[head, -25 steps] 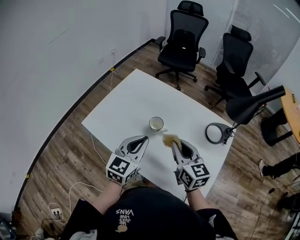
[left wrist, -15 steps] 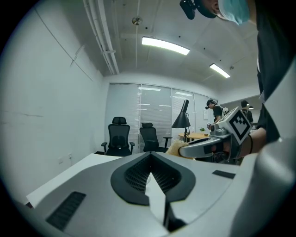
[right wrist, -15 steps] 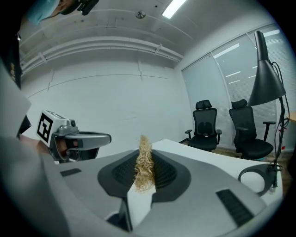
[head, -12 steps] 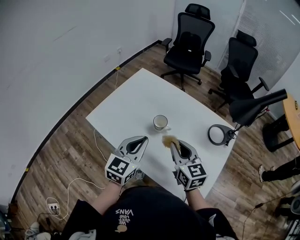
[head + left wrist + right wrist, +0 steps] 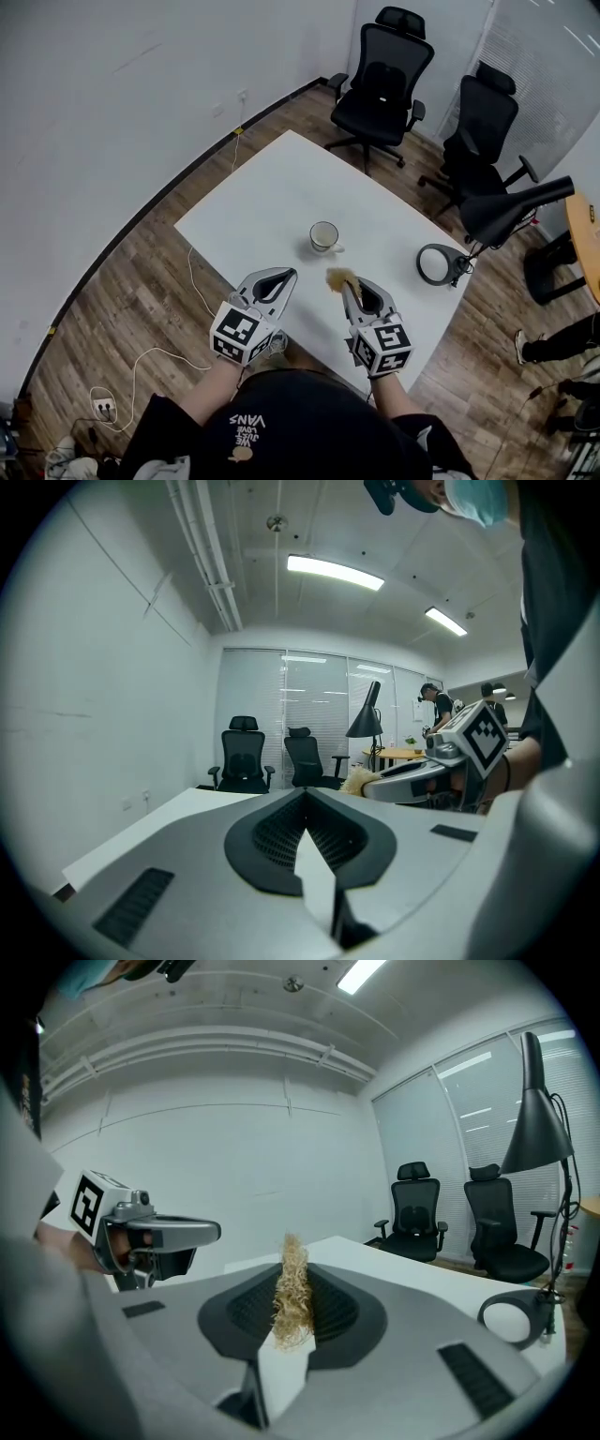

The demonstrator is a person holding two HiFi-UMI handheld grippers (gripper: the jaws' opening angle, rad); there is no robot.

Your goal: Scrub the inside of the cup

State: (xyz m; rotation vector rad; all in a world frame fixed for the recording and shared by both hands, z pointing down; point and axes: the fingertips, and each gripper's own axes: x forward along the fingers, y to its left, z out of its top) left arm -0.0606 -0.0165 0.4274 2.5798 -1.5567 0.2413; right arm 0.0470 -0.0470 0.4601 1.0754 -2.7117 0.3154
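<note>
A white cup (image 5: 324,236) with a handle stands upright near the middle of the white table (image 5: 272,202). My right gripper (image 5: 348,288) is shut on a tan fibrous scrubber (image 5: 339,277), whose tuft sticks out past the jaw tips (image 5: 291,1290). It hangs above the near part of the table, short of the cup. My left gripper (image 5: 281,278) is shut with nothing in it (image 5: 305,841), level with the right one and to its left. The cup does not show in either gripper view.
A black desk lamp (image 5: 506,211) with a round base (image 5: 436,265) stands on the table's right end. Two black office chairs (image 5: 382,70) (image 5: 480,127) stand beyond the far edge. White cables (image 5: 178,361) and a power strip (image 5: 103,409) lie on the wooden floor at left.
The view has drifted slightly, so the table and cup sit a little lower and further right. Both grippers keep their places, the scrubber still clamped in the right one.
</note>
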